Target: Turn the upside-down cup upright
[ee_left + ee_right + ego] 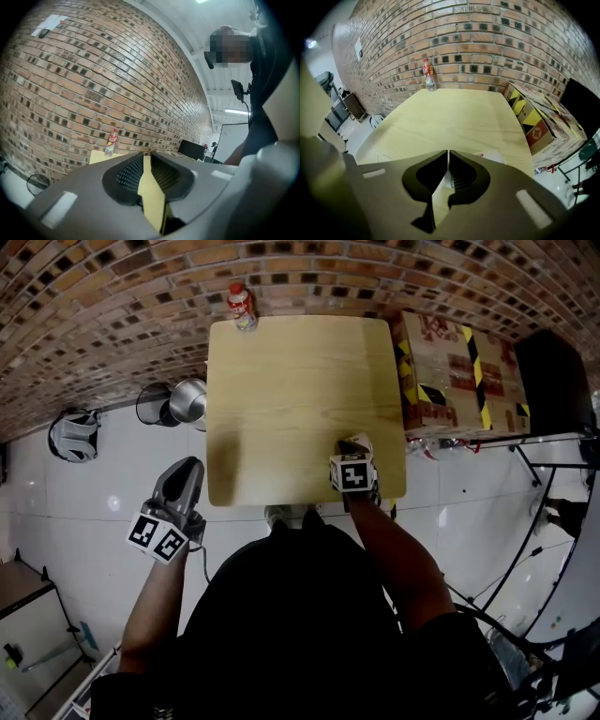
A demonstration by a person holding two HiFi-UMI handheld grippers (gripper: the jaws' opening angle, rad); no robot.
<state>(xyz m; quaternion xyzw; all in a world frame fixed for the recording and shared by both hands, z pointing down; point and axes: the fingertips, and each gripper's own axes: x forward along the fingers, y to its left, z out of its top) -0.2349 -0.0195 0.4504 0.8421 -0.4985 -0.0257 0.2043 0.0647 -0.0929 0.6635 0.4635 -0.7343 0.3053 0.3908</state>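
A white paper cup (490, 155) with red print peeks out just past my right gripper (447, 152); only a small part of it shows, so I cannot tell which way up it is. This gripper points steeply down at the near right corner of the wooden table (291, 390). Its jaws are closed to a thin slit with the cup's white wall in it. In the head view the right gripper (356, 442) hides the cup. My left gripper (187, 465) hangs over the floor left of the table, its jaws (146, 157) a narrow gap apart and empty.
A small bottle (242, 306) with a red cap stands at the table's far edge against the brick wall. Taped cardboard boxes (459, 371) sit right of the table. On the floor to the left are a metal bin (187, 401) and a bag (73, 434).
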